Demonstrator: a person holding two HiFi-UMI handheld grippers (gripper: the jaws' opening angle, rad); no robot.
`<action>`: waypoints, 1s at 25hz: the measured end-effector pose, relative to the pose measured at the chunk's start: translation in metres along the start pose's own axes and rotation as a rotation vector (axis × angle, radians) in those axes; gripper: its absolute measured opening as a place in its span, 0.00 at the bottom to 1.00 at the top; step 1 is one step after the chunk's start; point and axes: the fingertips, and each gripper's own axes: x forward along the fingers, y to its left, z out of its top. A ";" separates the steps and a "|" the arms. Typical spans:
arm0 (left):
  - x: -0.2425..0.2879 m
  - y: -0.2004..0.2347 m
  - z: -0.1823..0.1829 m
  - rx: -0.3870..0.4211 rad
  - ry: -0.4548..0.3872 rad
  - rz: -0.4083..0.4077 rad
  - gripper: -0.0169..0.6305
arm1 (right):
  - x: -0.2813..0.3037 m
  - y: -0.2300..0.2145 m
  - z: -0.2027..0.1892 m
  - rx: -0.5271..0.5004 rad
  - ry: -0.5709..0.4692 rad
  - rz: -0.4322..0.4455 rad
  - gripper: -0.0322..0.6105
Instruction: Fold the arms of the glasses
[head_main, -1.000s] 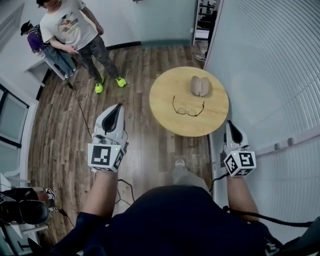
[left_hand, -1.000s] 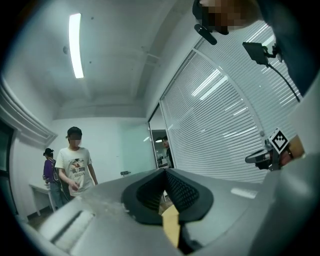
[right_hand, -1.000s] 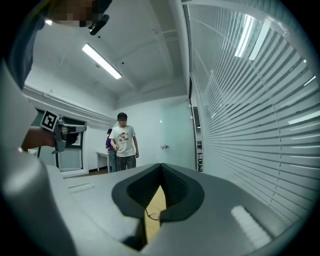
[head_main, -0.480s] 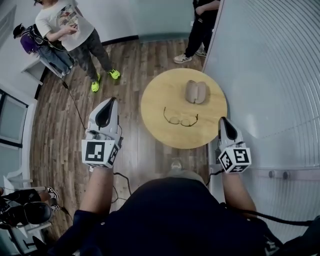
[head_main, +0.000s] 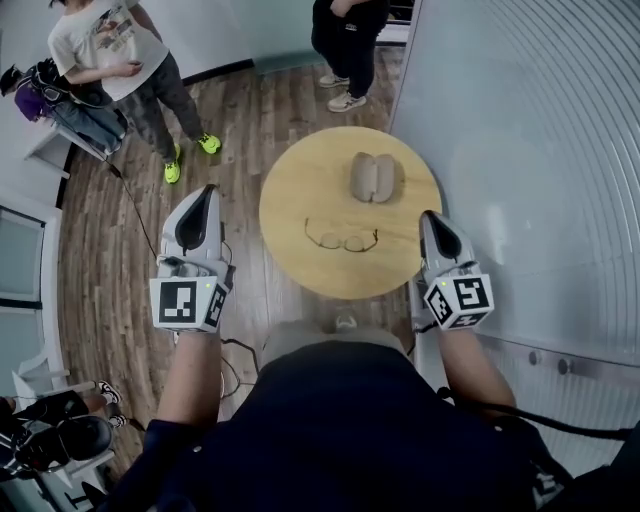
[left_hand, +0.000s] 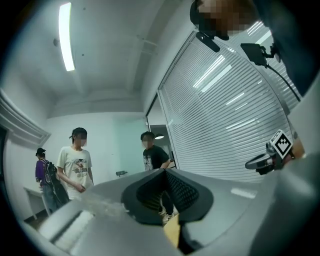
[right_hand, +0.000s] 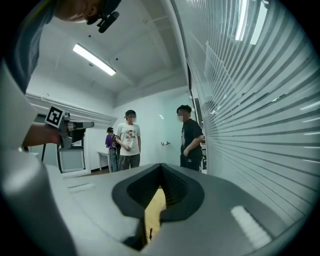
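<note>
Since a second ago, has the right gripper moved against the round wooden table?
Yes, forward and inward. The right gripper sat just off the round wooden table at its right rim; now its tip overlaps that rim.

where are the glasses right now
In the head view the glasses lie on the round wooden table, on its near half, just this side of the tan case, between the left gripper and right gripper, touched by neither.

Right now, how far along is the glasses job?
Done: nothing. The glasses lie on the table with both arms unfolded.
In hand: nothing. The left gripper and right gripper flank the table, jaws together and empty, neither touching the glasses.
Left: reach the glasses and fold both arms.
</note>
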 end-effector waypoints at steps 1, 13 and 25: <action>0.003 -0.001 -0.002 0.000 0.001 -0.006 0.03 | 0.001 0.000 0.000 0.001 -0.005 -0.003 0.06; 0.026 0.000 -0.022 -0.021 0.023 -0.127 0.03 | -0.002 0.007 0.000 -0.011 0.011 -0.096 0.06; 0.047 0.002 -0.083 -0.058 0.086 -0.204 0.03 | 0.018 0.016 -0.052 0.015 0.076 -0.148 0.06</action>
